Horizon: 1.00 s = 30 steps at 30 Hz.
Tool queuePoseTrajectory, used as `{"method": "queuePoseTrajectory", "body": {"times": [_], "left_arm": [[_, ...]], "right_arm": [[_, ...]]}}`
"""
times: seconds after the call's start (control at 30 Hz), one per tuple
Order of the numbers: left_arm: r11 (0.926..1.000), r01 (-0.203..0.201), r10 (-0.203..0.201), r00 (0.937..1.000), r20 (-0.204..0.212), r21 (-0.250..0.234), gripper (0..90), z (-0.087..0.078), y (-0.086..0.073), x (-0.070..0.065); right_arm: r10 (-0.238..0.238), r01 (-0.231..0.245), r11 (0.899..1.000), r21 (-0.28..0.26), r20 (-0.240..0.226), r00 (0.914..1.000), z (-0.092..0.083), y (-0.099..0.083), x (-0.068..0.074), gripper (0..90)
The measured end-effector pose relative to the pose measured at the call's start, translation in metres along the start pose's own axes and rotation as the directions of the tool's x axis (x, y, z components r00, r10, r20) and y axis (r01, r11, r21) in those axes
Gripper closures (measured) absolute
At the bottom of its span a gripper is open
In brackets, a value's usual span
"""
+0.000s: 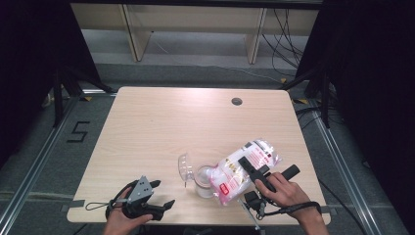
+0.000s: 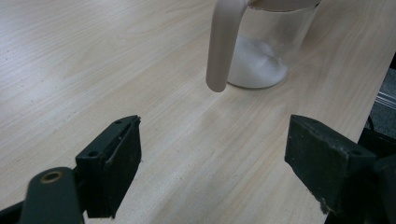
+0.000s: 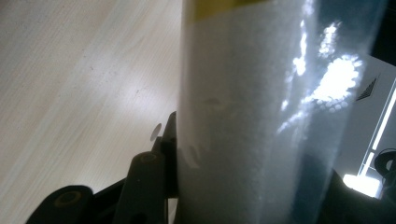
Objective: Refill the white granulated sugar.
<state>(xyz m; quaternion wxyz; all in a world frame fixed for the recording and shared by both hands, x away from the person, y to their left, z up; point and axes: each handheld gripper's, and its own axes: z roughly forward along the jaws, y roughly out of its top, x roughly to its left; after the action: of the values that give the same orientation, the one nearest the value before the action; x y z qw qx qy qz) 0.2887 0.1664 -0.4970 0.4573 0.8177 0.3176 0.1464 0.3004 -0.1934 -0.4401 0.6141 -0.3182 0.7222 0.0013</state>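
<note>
A clear plastic bag of white granules (image 1: 247, 166) with a red-and-white label lies tilted, its lower end over a clear jar (image 1: 204, 183) near the table's front edge. My right gripper (image 1: 250, 170) is shut on the bag. In the right gripper view the bag (image 3: 243, 116) sits between the jaws, and the left finger (image 3: 154, 172) presses on it. The jar's clear lid (image 1: 185, 167) stands flipped open to its left. White granules (image 2: 257, 70) cover the jar's bottom, and a pale curved strip (image 2: 222, 46) hangs at its side. My left gripper (image 1: 164, 193) stands open at the front left, its jaws (image 2: 212, 140) holding nothing.
The wooden table (image 1: 161, 122) has a round cable hole (image 1: 237, 101) at the back right. Its front edge runs just under both hands. Black curtains stand at both sides, and cables lie on the floor behind.
</note>
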Motion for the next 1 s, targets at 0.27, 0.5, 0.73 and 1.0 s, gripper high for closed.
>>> {"method": "queuePoseTrajectory", "body": {"times": [0.27,0.5,0.73,1.0], "left_arm": [[1.0000,-0.002,0.002,1.0000,-0.001,-0.001,18.3,-0.0001,0.0000,0.0002],[1.0000,-0.005,0.005,1.0000,-0.001,-0.001,18.3,-0.0002,0.0001,0.0004],[1.0000,-0.003,0.003,1.0000,0.000,0.001,18.3,-0.0001,0.0000,0.0001],[1.0000,0.000,0.001,1.0000,0.003,-0.004,18.3,0.0000,0.0001,-0.0002]], "right_arm": [[0.021,-0.021,1.000,-0.001,-0.005,0.9998,0.0002,0.0011,0.0016,63.5],[0.015,-0.014,1.000,0.004,-0.012,0.9998,-0.0003,0.0015,0.0006,63.7],[0.038,-0.038,0.999,0.013,-0.005,0.9993,-0.0018,0.0018,0.0011,63.9],[-0.008,0.008,1.000,0.004,-0.008,0.9999,-0.0009,0.0005,-0.0014,64.1]]}}
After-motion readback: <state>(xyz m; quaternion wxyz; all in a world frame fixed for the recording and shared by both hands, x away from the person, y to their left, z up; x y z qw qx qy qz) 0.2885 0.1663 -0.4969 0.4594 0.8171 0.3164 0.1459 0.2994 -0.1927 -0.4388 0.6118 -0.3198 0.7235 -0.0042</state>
